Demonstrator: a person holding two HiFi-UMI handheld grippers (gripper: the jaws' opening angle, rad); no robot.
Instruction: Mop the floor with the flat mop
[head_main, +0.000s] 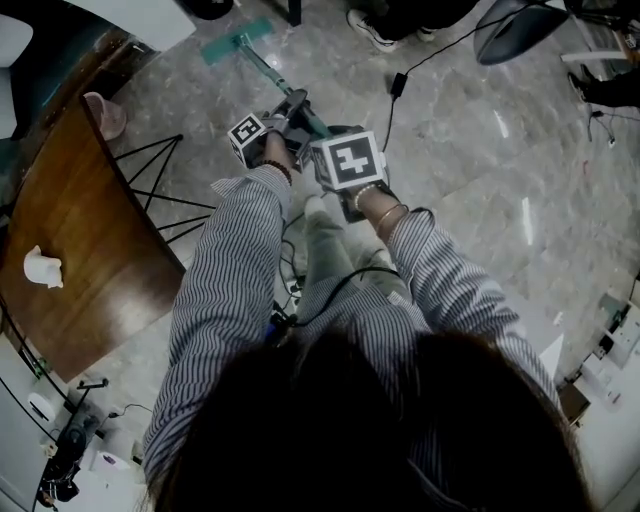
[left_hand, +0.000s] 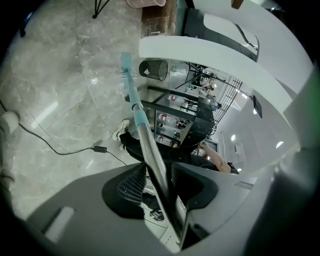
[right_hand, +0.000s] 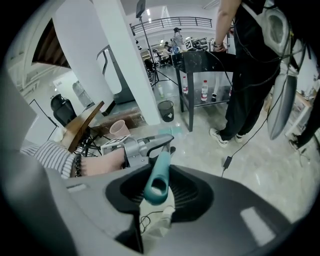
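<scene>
Now my left tongs (left_hand: 158, 174) pinch the mop pole (left_hand: 141, 127), my right tongs (right_hand: 162, 172) its teal grip (right_hand: 155, 189), over glossy marble floor (head_main: 455, 130)

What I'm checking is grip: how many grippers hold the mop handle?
2. The left gripper is shut on the mop handle at its metal shaft, nearer the mop head; the right gripper is shut on its teal end.

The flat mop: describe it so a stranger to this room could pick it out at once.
Start from the grey marble floor beyond the wooden table. The flat mop lies there as a teal rectangular pad, its slim pole rising back into the left gripper and right gripper, both shut on it. Unlike the pink bin and black cable nearby, it alone is a flat pad on a pole.
</scene>
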